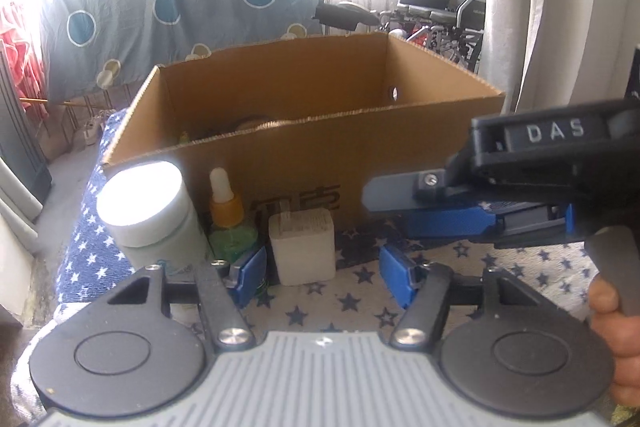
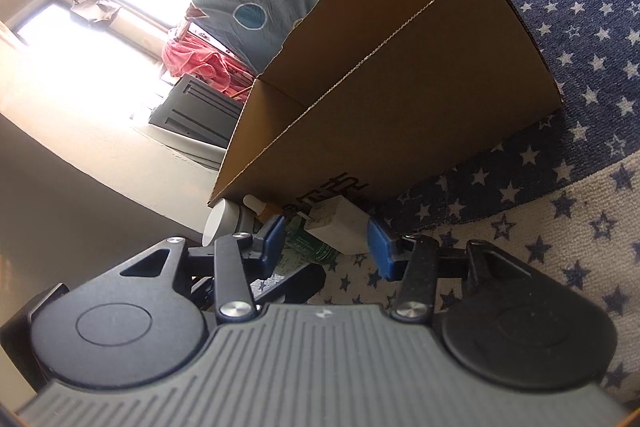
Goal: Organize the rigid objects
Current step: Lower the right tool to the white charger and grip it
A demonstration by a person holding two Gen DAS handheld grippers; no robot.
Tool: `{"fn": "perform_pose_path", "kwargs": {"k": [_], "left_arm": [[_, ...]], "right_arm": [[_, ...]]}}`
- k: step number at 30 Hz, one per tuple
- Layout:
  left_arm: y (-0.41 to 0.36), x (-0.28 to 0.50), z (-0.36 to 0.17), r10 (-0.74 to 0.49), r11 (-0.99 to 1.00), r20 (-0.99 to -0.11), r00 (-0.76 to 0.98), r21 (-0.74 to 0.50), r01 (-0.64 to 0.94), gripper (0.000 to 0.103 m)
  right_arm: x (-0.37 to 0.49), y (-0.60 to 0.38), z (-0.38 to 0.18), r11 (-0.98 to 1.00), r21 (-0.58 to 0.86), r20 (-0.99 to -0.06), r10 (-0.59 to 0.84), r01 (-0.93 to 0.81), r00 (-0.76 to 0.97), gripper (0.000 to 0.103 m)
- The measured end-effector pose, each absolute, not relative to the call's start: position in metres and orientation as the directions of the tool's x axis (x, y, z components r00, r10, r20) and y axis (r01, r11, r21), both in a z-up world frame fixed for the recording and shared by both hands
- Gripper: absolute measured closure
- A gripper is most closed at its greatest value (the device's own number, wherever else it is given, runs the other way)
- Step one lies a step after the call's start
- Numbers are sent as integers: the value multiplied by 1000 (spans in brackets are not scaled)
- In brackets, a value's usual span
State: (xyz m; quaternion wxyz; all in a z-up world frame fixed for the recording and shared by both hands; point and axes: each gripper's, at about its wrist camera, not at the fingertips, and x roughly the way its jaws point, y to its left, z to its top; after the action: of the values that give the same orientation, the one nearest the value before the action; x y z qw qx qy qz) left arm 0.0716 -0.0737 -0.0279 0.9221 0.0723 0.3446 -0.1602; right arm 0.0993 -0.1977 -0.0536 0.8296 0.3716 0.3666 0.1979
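White round jar (image 1: 148, 211): It stands at the far left, on the blue cloth with white stars (image 1: 86, 251). It is in front of the box's left corner.
Green glass dropper bottle with an orange neck and white rubber top (image 1: 229, 223): It stands upright just to the right of the jar, close to the box front.
White square plug block (image 1: 302, 247): It stands on the cloth to the right of the bottle, just in front of the box.
Big brown cardboard box (image 1: 320, 163): It is open at the top and sits behind the three small things. Something round and tan shows inside, but it is too hidden to name.
Left gripper (image 1: 320, 273): It points forward and tips downward at the plug block. Its two blue pads (image 1: 250, 275) are spread apart, one on each side of the block. They are not touching it, so it holds nothing.
Right gripper (image 2: 326, 247): In the left camera it comes in from the right, turned on its side, with one finger above the other. Its own camera shows the room tilted. Its blue fingers are apart, the plug block (image 2: 340, 227) sits in the gap beyond the tips, and nothing is pinched.
Person's hand (image 1: 616, 323): It is at the far right edge and wraps around the right gripper's grey handle.
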Motion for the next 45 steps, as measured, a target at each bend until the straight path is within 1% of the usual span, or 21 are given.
{"fn": "perform_pose_path", "kwargs": {"k": [3, 6, 16, 19, 21, 23, 35, 45], "left_arm": [[-75, 81, -37, -235, 943, -676, 698, 16, 334, 44], [-77, 89, -44, -221, 949, -684, 695, 13, 315, 45], [-79, 108, -55, -198, 963, -707, 679, -13, 268, 46], [-77, 113, -58, -191, 967, -720, 667, -20, 255, 49], [-76, 115, -60, -184, 969, -722, 668, -20, 245, 56], [-76, 115, -60, -176, 972, -718, 674, -16, 236, 59], [-84, 106, -56, -203, 969, -720, 663, -49, 243, 59], [-104, 92, -54, -269, 947, -720, 640, -78, 311, 59]], "right_arm": [[110, -192, -59, 640, 766, -461, 612, -60, 642, 62], [121, -188, -65, 638, 768, -467, 619, -57, 632, 66], [151, -175, -83, 624, 780, -480, 640, -42, 600, 71], [153, -171, -88, 622, 782, -483, 645, -39, 592, 72], [154, -167, -91, 627, 778, -490, 643, -38, 589, 73], [154, -165, -92, 632, 774, -494, 639, -37, 590, 74], [151, -166, -82, 658, 752, -509, 618, -40, 599, 75], [132, -182, -74, 663, 749, -514, 580, 1, 632, 74]]}}
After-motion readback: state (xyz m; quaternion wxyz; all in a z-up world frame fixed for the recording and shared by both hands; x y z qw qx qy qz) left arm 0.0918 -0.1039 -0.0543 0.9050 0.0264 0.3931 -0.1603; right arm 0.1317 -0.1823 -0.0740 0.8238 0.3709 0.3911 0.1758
